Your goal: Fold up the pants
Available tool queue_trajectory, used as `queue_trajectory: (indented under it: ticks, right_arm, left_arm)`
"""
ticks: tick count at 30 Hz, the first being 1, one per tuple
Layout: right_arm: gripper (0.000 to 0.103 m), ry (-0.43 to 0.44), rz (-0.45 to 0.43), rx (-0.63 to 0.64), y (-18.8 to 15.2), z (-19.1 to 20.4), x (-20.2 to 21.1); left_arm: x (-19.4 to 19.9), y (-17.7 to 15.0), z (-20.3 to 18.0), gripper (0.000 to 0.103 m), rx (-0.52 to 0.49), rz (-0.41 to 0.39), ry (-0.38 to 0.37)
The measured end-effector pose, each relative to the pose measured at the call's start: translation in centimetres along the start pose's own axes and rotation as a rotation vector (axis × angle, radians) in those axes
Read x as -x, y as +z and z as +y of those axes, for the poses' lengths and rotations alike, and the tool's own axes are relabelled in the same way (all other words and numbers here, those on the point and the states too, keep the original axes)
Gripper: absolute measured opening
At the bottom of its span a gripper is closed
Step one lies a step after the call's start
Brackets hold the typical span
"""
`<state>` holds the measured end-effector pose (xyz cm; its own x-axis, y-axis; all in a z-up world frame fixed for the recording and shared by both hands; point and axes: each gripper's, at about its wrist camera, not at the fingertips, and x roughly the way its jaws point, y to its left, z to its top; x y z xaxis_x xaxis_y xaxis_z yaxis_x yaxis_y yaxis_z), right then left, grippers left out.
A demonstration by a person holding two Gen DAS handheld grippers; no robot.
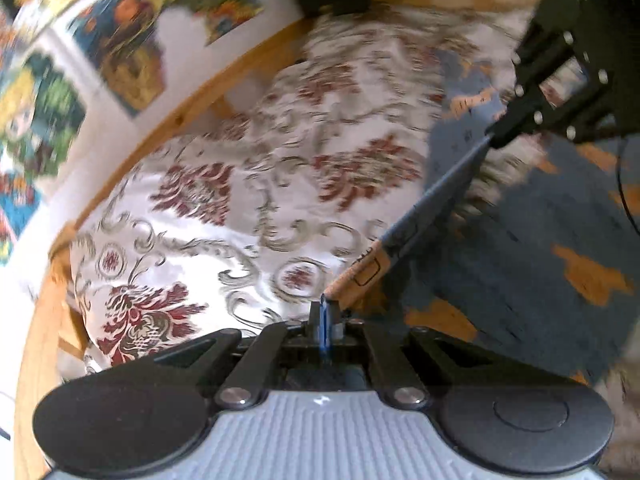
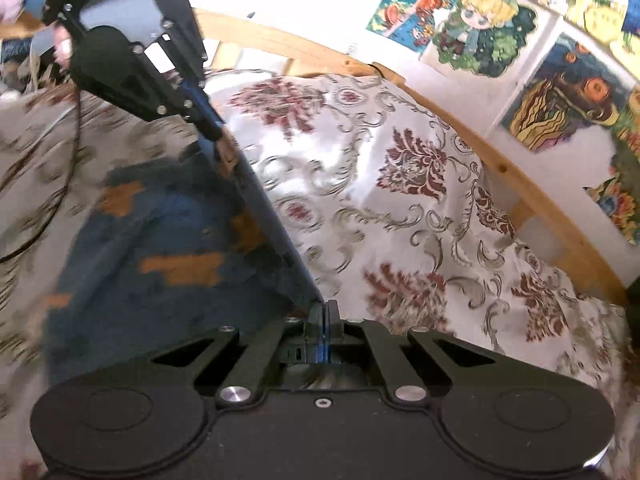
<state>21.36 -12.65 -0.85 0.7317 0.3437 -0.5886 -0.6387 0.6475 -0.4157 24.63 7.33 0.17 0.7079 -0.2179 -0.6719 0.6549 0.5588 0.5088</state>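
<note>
The pants [image 1: 520, 248], dark blue with orange patches, are held stretched above a bed [image 1: 224, 184] covered in a floral spread. The left tongs [image 1: 326, 312] are closed on one end of a taut edge, seen at lower centre of the left view; the right tongs [image 2: 322, 314] are closed on the other end, at lower centre of the right view. The held edge runs as a straight line between the two, so its long axis lies along the line joining them, and neither is nearer. The rest of the cloth hangs to the right of the line in the left view and to its left in the right view.

An orange label on the edge is shown only in the left view. A wooden bed frame [image 2: 540, 196] and wall pictures [image 2: 480, 20] are sharper in the right view.
</note>
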Motion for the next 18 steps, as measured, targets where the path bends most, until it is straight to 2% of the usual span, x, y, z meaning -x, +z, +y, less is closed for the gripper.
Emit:
queue_trajectory:
  ticks: [4, 8, 13, 17, 18]
  right_arm:
    - [0.0, -0.042, 0.028, 0.064, -1.9, 5.0, 2.4]
    - [0.0, -0.069, 0.049, 0.094, -3.7, 9.1, 2.7]
    - [0.0, -0.051, 0.081, 0.01, -5.9, 10.7, 0.8]
    - [0.0, -0.044, 0.085, 0.024, -6.6, 11.2, 0.2]
    - [0.004, -0.052, 0.087, 0.023, -6.7, 11.2, 0.1]
  left_arm:
    - [1.0, -1.8, -3.8, 0.001, -0.067, 0.004, -0.016]
    - [0.6, -3.9, -6.7, 0.001, -0.129, 0.034, -0.018]
    - [0.2, -5.8, -8.6, 0.001, -0.157, 0.058, -0.013]
    - [0.1, -6.2, -9.2, 0.001, -0.174, 0.061, -0.003]
    - [0.1, -6.2, -9.2, 0.001, -0.175, 0.065, -0.001]
